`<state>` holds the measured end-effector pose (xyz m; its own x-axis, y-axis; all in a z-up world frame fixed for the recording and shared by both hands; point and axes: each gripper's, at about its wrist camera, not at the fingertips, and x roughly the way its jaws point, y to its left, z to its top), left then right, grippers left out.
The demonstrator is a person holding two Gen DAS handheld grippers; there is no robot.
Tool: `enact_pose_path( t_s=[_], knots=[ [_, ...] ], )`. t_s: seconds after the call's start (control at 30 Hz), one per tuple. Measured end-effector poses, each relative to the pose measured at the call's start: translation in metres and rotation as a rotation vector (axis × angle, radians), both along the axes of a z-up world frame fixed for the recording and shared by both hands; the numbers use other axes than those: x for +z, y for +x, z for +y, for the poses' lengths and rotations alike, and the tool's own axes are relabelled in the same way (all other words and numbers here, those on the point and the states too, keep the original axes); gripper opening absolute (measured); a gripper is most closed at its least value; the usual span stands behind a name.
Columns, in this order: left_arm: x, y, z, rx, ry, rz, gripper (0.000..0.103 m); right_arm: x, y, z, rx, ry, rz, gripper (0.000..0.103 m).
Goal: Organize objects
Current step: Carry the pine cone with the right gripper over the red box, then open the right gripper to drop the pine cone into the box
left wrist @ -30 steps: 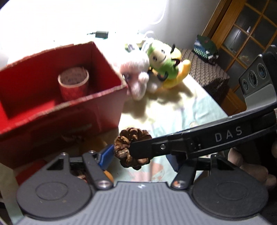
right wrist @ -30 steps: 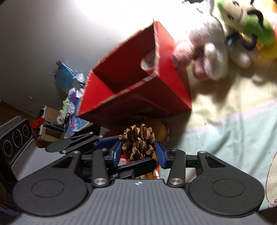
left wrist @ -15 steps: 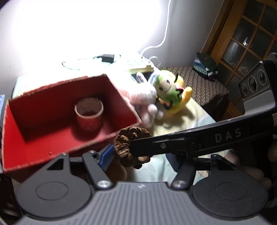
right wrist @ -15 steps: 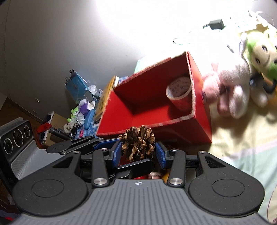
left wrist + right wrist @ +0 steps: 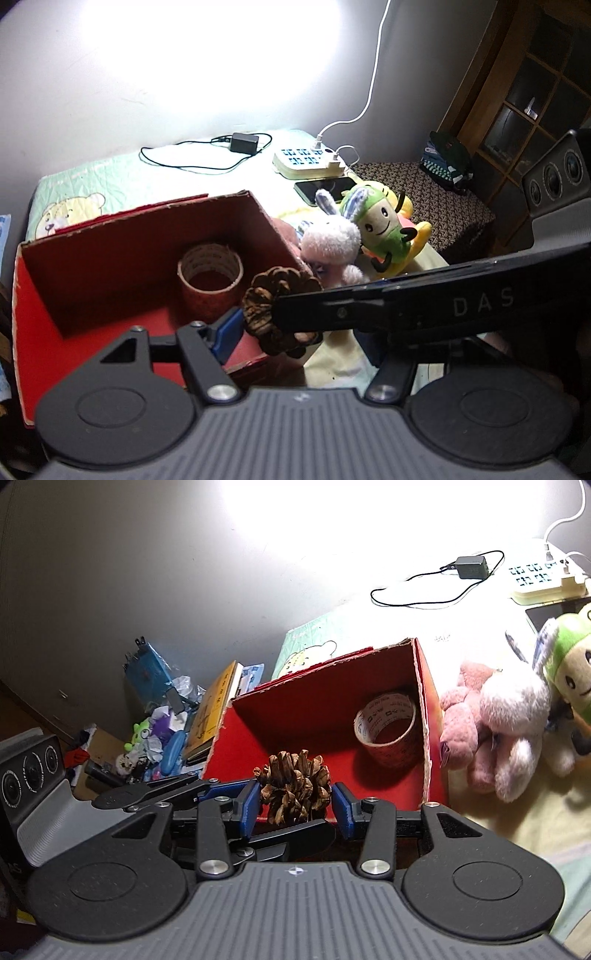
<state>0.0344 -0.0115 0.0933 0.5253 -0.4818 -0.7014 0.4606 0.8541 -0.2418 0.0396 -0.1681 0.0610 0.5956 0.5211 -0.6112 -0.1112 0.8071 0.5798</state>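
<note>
Between your right gripper's [image 5: 295, 806] blue pads sat the pine cone [image 5: 294, 786], clamped at mid-opening above the near edge of the red box [image 5: 317, 709]. Your left gripper [image 5: 295, 332] bracketed it too; whether its pads pressed, I could not tell. Only the tape roll [image 5: 386, 725] lay inside; the plush toys [image 5: 495, 720] waited just beside the box.

Brown pine cone [image 5: 294, 787] aloft over open red box [image 5: 325, 716]; tape roll [image 5: 386, 728] upright inside, right corner.
</note>
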Motion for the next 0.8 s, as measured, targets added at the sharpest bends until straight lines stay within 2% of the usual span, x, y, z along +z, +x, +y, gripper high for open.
enact_pose_path(
  t_s=[0.2, 0.53, 0.8],
  knots=[
    [-0.018, 0.029, 0.006, 0.009, -0.081, 0.059, 0.064, -0.004, 0.028, 0.002, 0.006, -0.084, 0.039, 0.045],
    [-0.065, 0.066, 0.007, 0.0, -0.082, 0.173, 0.064, -0.035, 0.07, 0.012, 0.041, -0.203, 0.174, 0.045],
    [-0.089, 0.082, 0.01, -0.008, -0.087, 0.25, 0.064, -0.05, 0.089, 0.024, 0.102, -0.315, 0.264, 0.046]
  ],
)
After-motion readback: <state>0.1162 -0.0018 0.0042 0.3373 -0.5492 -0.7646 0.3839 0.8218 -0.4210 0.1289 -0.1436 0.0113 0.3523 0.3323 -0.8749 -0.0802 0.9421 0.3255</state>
